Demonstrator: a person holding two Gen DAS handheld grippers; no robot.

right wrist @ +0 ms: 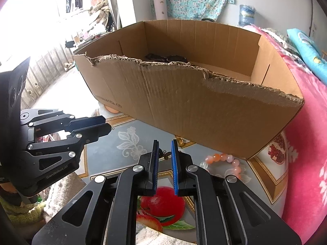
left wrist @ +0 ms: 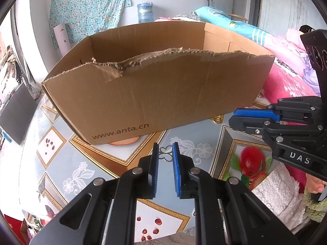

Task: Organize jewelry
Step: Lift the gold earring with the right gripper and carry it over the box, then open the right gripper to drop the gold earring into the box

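While both hand-held grippers sit nearly closed, empty, only right view shows bead bracelet [right wrist: 224, 163] beside box [right wrist: 194, 106].

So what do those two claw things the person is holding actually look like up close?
Both are matte black, built from angular struts with cut-out windows and silver round pivot pins. The left gripper and right gripper each end in two flat fingers faced with ribbed blue pads. White lettering is printed on the bodies. Where a hand grips one, a fuzzy green sleeve shows.
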